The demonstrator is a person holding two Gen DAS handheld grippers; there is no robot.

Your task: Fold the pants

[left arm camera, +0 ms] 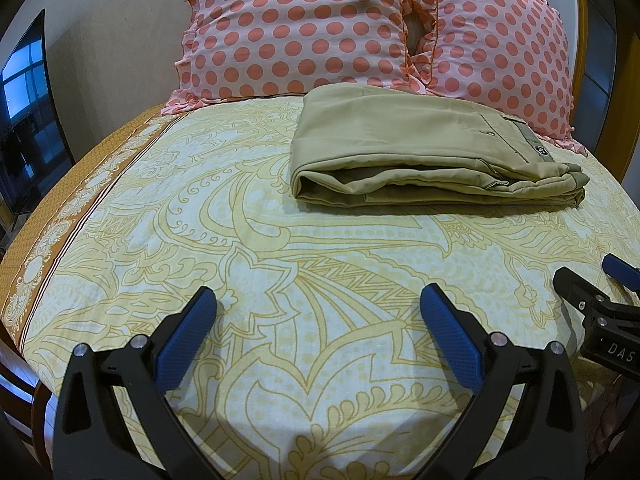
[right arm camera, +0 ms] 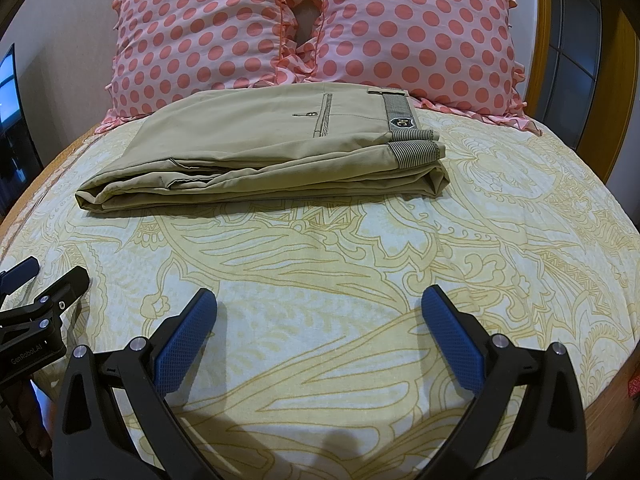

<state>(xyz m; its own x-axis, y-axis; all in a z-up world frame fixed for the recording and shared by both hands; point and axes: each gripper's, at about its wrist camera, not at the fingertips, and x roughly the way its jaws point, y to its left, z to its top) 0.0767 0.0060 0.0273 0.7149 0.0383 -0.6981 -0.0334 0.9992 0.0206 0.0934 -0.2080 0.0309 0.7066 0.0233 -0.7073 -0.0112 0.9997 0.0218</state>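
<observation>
The khaki pants (left arm camera: 420,148) lie folded in a flat stack on the yellow patterned bedsheet (left arm camera: 240,240), just in front of the pillows. They also show in the right wrist view (right arm camera: 264,152), with the striped waistband to the right. My left gripper (left arm camera: 318,300) is open and empty, well short of the pants. My right gripper (right arm camera: 320,300) is open and empty too, near the front of the bed. Each gripper shows at the edge of the other's view, the right one (left arm camera: 592,276) and the left one (right arm camera: 44,276).
Two pink pillows with red polka dots (left arm camera: 304,28) (right arm camera: 420,28) lean at the head of the bed behind the pants. A dark TV screen (left arm camera: 28,120) stands at the left. A wooden frame (right arm camera: 616,100) runs along the right.
</observation>
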